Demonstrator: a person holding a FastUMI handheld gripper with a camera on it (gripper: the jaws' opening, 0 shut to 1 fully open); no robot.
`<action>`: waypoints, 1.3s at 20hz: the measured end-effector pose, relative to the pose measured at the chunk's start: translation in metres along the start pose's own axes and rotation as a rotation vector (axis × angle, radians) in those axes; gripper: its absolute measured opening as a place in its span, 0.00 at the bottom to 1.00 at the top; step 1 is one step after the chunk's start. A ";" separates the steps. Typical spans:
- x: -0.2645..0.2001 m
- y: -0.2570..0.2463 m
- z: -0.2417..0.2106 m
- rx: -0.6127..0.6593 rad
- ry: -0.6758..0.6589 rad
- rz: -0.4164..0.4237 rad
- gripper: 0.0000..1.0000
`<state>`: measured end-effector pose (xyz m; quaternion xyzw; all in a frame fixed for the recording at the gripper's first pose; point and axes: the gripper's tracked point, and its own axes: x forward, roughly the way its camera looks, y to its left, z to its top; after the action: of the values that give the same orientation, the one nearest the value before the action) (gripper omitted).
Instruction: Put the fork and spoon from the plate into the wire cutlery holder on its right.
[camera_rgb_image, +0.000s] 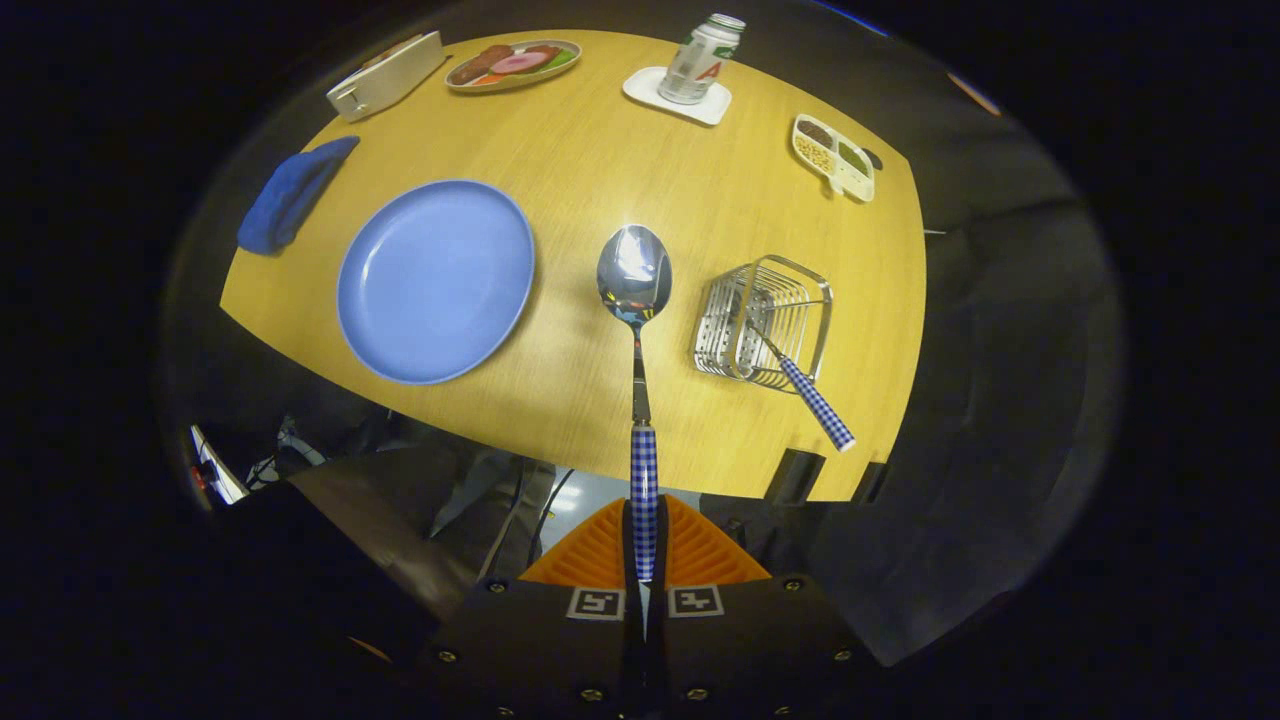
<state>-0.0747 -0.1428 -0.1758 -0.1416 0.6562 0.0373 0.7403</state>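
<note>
The spoon was held by its handle in the gripper — fork already in the holder — so a rightward carry was called for.

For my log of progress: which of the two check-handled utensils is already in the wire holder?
The fork: it leans in the wire holder. The spoon is clamped in the gripper.
</note>
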 end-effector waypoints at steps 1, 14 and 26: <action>-0.002 -0.006 -0.002 0.008 0.005 -0.006 0.01; 0.011 -0.074 -0.008 -0.060 0.289 -0.129 0.02; 0.038 -0.103 0.026 -0.196 0.477 -0.170 0.01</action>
<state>-0.0198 -0.2396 -0.1944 -0.2719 0.7910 0.0037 0.5480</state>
